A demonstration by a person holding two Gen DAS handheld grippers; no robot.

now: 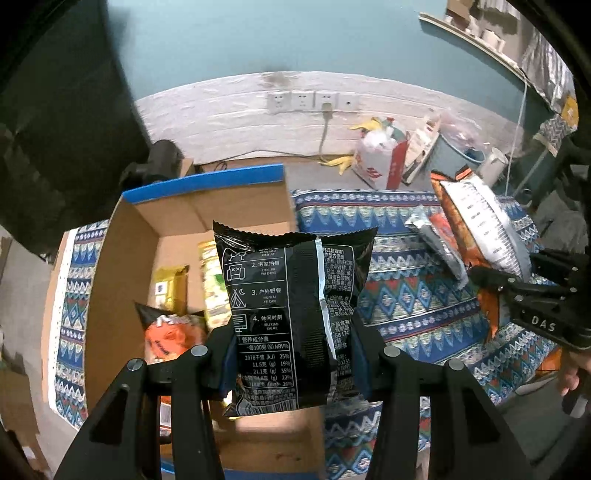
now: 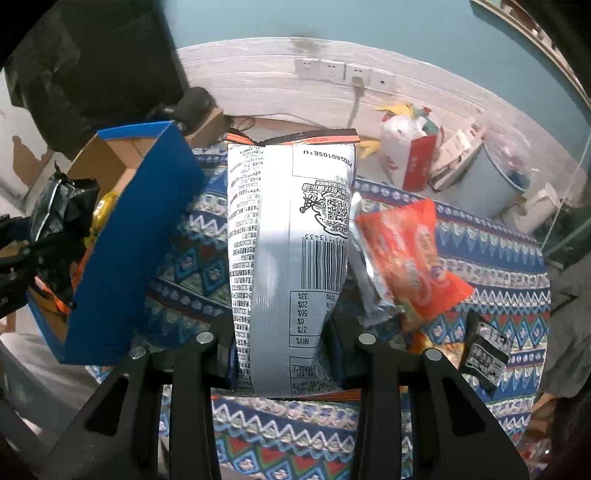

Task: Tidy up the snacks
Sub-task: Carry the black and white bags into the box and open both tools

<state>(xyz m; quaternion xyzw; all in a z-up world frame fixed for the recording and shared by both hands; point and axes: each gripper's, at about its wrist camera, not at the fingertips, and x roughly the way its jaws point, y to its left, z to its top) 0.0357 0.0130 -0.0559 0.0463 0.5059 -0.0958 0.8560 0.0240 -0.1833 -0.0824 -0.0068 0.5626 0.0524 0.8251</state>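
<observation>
Clamped jaws: left gripper (image 1: 295,363) pinches a black packet (image 1: 291,314) above the cardboard box (image 1: 125,258); right gripper (image 2: 284,354) pinches a white packet (image 2: 291,236) over the patterned cloth (image 2: 295,435), box at ten o'clock. Release each low, inside the walls, beside the orange packet (image 1: 170,336).

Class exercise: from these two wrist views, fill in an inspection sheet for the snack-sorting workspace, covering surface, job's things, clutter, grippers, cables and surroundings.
Surface: patterned blue cloth covers the table.
Job's things: open cardboard box already holds several packets; an orange packet and a small black packet lie on the cloth.
Clutter: white bag of rubbish and a banana peel behind the table.
Grippers: left gripper shut on a black packet over the box; right gripper shut on a white packet over the cloth.
Cables: one plug lead hanging from the wall sockets.
Surroundings: teal wall above white panelling.
</observation>
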